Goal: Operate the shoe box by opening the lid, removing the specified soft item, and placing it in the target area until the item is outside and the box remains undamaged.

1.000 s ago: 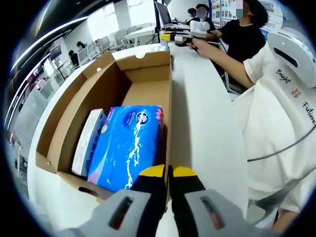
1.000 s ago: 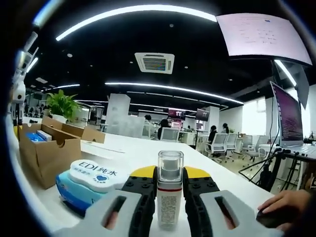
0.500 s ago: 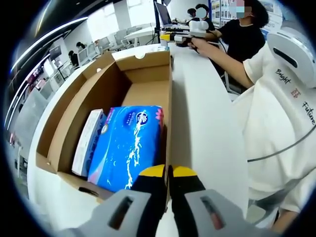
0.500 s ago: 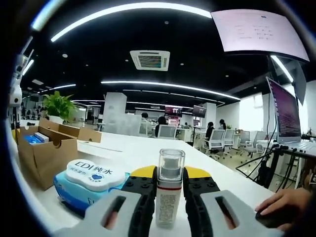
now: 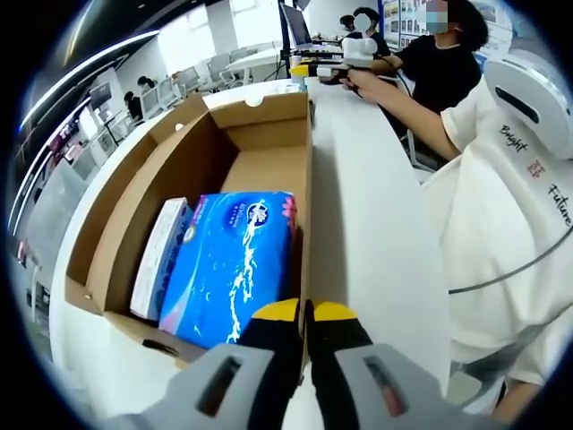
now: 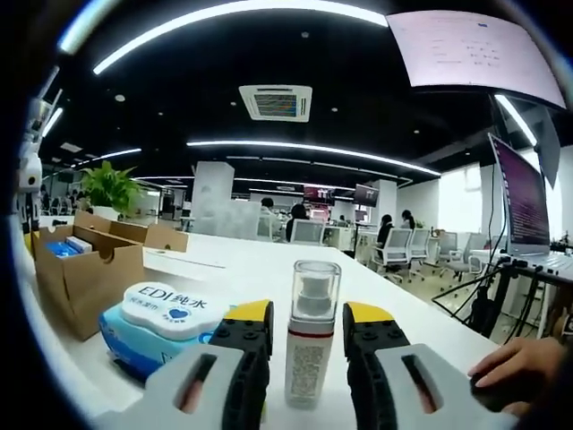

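The open cardboard shoe box [image 5: 192, 152] lies on the white table, its lid flap folded back. Inside it lie a blue soft tissue pack [image 5: 235, 260] and a slim white-and-blue carton [image 5: 161, 255]. My left gripper [image 5: 306, 312] is shut on the box's right wall at its near end. In the right gripper view a clear spray bottle [image 6: 313, 336] stands upright on the table between the jaws of my right gripper [image 6: 309, 315], which is open with a gap on each side. The shoe box [image 6: 85, 269] stands to the left.
A blue wet-wipes pack [image 6: 166, 318] with a white lid lies left of the bottle. A hand [image 6: 515, 369] rests at the lower right, under a laptop [image 6: 528, 206]. A person in a white shirt [image 5: 501, 206] sits along the table's [image 5: 376, 233] right edge.
My right gripper's jaws have parted and let go of the spray bottle, which now stands free on the table. The left gripper and the box have not moved.
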Available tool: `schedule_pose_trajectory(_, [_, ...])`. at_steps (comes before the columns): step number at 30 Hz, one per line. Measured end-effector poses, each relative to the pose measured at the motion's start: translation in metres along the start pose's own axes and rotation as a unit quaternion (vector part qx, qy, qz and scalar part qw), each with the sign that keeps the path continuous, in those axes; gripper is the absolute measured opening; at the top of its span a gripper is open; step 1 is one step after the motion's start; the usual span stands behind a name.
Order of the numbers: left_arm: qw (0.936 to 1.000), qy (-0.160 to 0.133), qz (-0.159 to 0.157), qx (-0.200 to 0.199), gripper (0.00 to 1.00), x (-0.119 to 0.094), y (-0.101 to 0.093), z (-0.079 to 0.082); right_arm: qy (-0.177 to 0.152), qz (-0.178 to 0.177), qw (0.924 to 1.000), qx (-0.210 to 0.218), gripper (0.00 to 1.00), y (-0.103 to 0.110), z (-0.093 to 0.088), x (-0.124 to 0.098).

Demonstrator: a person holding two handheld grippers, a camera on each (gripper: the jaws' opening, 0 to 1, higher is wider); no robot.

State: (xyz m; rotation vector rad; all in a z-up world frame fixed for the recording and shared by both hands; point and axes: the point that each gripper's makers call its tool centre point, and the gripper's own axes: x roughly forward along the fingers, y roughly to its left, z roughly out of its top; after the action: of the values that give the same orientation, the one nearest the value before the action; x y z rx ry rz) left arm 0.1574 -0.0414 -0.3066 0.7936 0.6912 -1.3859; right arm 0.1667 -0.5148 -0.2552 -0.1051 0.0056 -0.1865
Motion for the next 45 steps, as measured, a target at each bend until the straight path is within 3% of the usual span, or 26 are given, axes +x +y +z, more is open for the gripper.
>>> schedule_pose_trajectory(8, [1.0,-0.001,0.001,0.001,0.02,0.0,0.0,0.0,0.005,0.002,1.0,-0.003,0.34,-0.003,-0.003,-0.001])
schedule_pose_trajectory(12, [1.0,-0.001,0.001,0.001,0.02,0.0,0.0,0.001,-0.011,0.004,0.9999,-0.006,0.41,-0.002,0.007,-0.005])
schedule_pose_trajectory(14, [1.0,-0.001,0.001,0.001,0.02,0.0,0.0,0.001,-0.011,0.0,0.9999,-0.003,0.46,-0.003,0.014,-0.01])
schedule_pose_trajectory(18, [1.0,0.0,0.001,0.0,0.02,0.0,0.0,0.0,-0.041,-0.008,0.9991,-0.009,0.51,-0.005,0.041,-0.023])
schedule_pose_trajectory(23, [1.0,0.0,0.001,0.0,0.02,0.0,0.0,0.0,-0.06,-0.017,0.9978,-0.023,0.51,-0.006,0.061,-0.032])
schedule_pose_trajectory(45, [1.0,-0.002,0.004,0.001,0.02,0.0,0.0,0.0,-0.063,-0.015,0.9975,-0.026,0.47,-0.002,0.065,-0.035])
